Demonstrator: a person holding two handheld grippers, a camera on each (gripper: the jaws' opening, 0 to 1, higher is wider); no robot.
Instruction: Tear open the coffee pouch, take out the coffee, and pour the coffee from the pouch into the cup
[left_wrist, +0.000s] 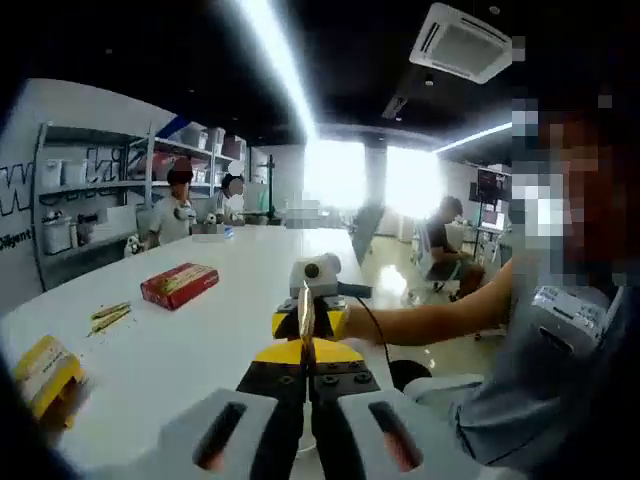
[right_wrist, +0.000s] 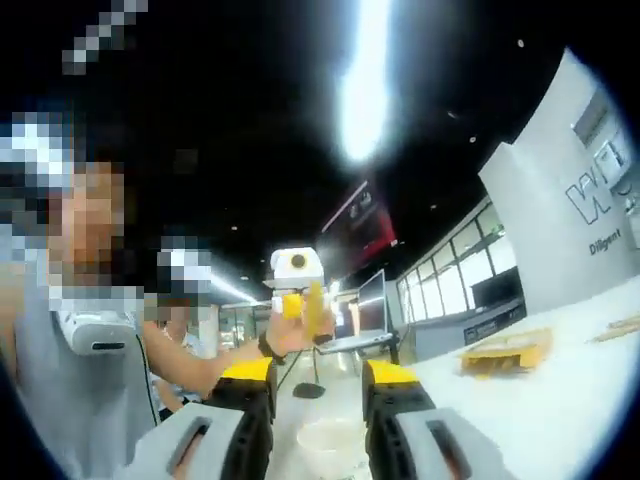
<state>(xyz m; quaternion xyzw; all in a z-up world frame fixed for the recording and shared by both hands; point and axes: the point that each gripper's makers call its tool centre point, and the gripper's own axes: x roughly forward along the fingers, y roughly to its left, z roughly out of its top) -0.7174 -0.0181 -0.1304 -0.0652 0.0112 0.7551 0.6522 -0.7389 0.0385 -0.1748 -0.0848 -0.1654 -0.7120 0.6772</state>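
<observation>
Left gripper (left_wrist: 308, 352) pinches a slim gold coffee pouch (left_wrist: 306, 315) over the white table (left_wrist: 200, 340); right gripper (right_wrist: 318, 400) gapes empty above the white cup (right_wrist: 322, 442); pouring apparently remains.

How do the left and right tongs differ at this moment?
The left tongs are shut on the thin gold coffee pouch; the right tongs stand open, holding nothing. The left tongs' tips meet; the right tongs' tips frame the white cup. Both have yellow tips.
</observation>
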